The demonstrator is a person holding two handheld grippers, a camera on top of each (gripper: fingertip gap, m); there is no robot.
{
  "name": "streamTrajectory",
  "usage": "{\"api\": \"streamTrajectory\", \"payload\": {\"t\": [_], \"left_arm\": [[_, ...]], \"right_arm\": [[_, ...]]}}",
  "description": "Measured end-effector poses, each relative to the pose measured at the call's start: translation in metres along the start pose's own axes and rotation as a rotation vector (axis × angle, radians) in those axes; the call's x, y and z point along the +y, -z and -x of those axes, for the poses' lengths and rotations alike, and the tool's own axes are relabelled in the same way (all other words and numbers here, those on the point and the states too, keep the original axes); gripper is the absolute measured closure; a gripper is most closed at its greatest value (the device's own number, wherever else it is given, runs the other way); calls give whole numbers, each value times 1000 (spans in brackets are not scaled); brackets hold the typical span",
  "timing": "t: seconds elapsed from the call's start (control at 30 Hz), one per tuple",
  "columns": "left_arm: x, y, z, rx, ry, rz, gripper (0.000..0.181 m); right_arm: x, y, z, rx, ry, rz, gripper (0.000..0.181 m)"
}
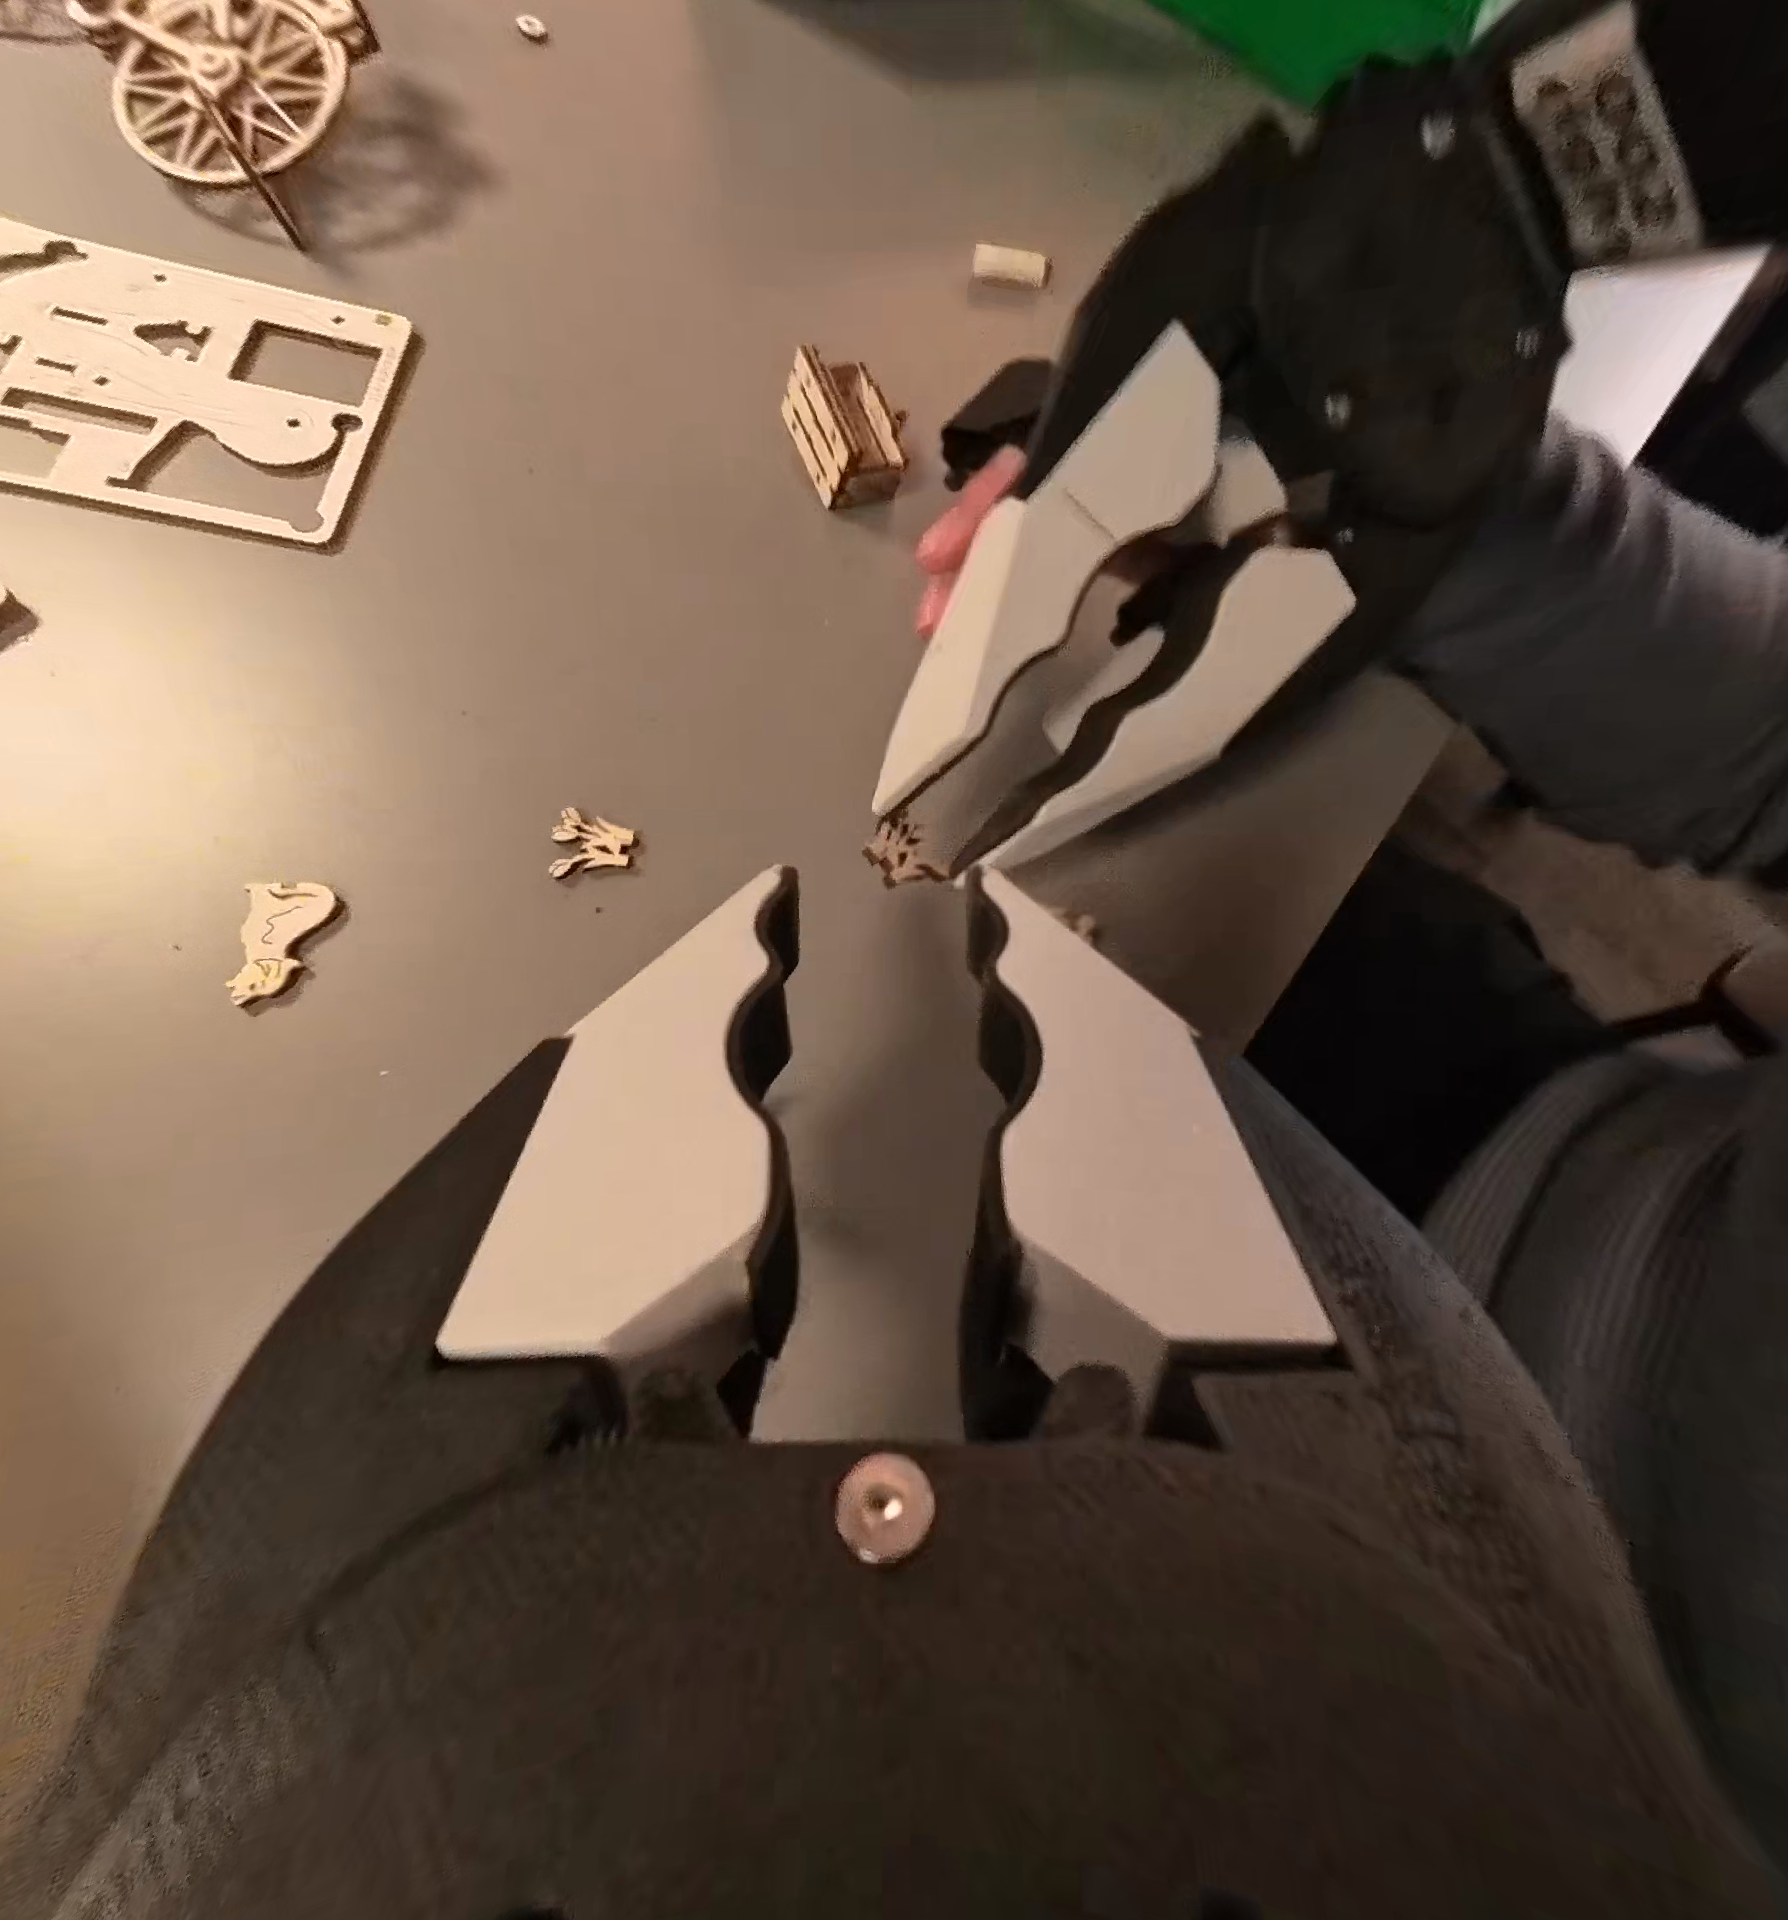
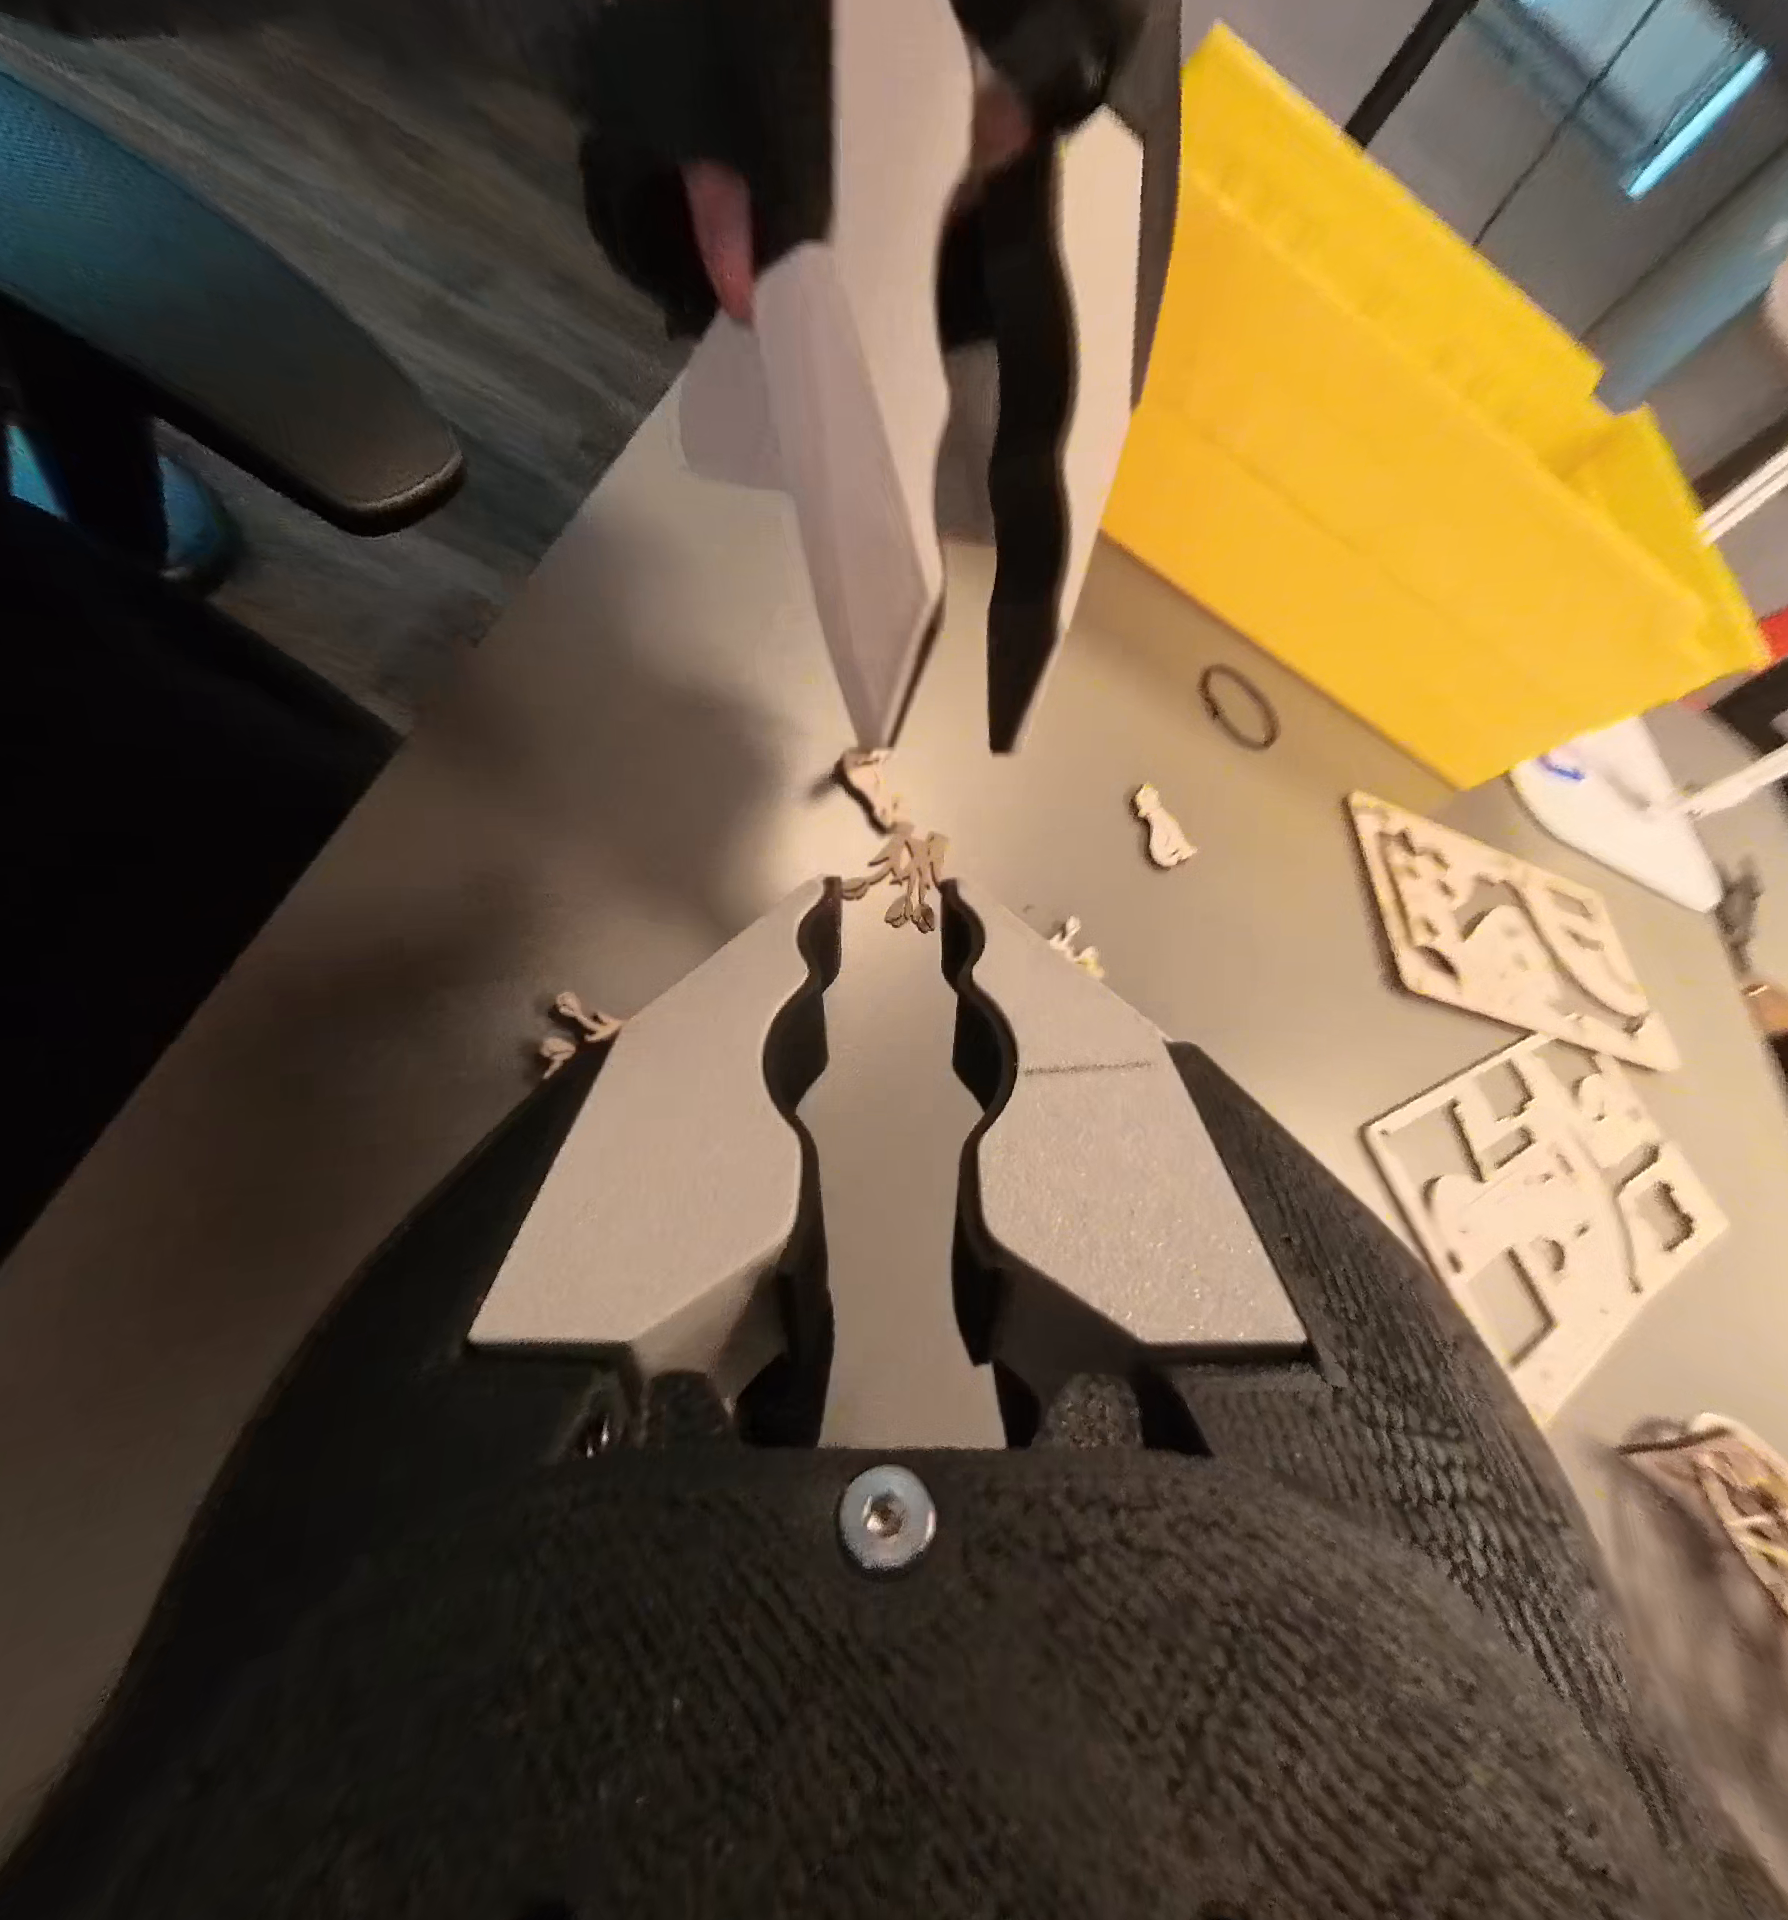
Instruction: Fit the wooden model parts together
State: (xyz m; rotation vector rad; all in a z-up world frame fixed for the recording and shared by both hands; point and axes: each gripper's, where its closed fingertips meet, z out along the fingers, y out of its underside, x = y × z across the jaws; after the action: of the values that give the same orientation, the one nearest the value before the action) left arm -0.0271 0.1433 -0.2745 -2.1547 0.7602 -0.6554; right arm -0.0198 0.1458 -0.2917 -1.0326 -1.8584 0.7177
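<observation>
My right gripper point(image 2: 888, 888) is shut on a small wooden plant-shaped piece point(image 2: 905, 868) at its fingertips, just above the grey table point(image 2: 661, 727). In the left wrist view the right gripper point(image 1: 937, 847) comes in from the upper right with the piece point(image 1: 898, 862) sticking out of its tips. My left gripper point(image 1: 882, 883) is open and empty, its tips right next to that piece. It also shows in the right wrist view point(image 2: 942, 738), pointing down from above. A second plant-shaped piece point(image 1: 594, 842) and an animal-shaped piece point(image 1: 277, 940) lie to the left.
A cut-out wooden sheet point(image 1: 142, 364), a wheeled wooden model point(image 1: 225, 94) and a small wooden crate point(image 1: 843, 426) lie farther back. A yellow bin point(image 2: 1389, 468), two more sheets point(image 2: 1544, 1216), a dog-shaped piece point(image 2: 1165, 826) and a black band point(image 2: 1238, 701) sit to the right. The table edge point(image 1: 1326, 935) is close. The tips of both grippers are at nearly the same place.
</observation>
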Motion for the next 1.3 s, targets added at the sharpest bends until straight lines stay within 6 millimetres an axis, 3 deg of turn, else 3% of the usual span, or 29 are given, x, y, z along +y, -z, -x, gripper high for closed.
{"api": "streamTrajectory", "payload": {"t": [0.17,0.43,0.53,0.67,0.77,1.0,1.3], "left_arm": [[-11,1,3,34,138,-62,150],[-12,-6,-5,79,136,-61,181],[-33,4,0,42,71,-218,181],[-54,21,-8,75,20,-395,181],[-62,29,-15,120,9,-464,181],[-67,36,-29,224,4,-512,181],[-57,33,-39,244,-102,-451,181]], "right_arm": [[-18,8,-5,68,104,-81,164],[-21,10,-8,103,133,-93,167],[-34,17,-20,123,-33,-191,154],[-60,40,-40,95,-345,-445,161],[-66,49,-44,24,-491,-539,170],[-68,52,-41,-33,-523,-567,173],[-69,52,-24,-128,-455,-529,179]]}}
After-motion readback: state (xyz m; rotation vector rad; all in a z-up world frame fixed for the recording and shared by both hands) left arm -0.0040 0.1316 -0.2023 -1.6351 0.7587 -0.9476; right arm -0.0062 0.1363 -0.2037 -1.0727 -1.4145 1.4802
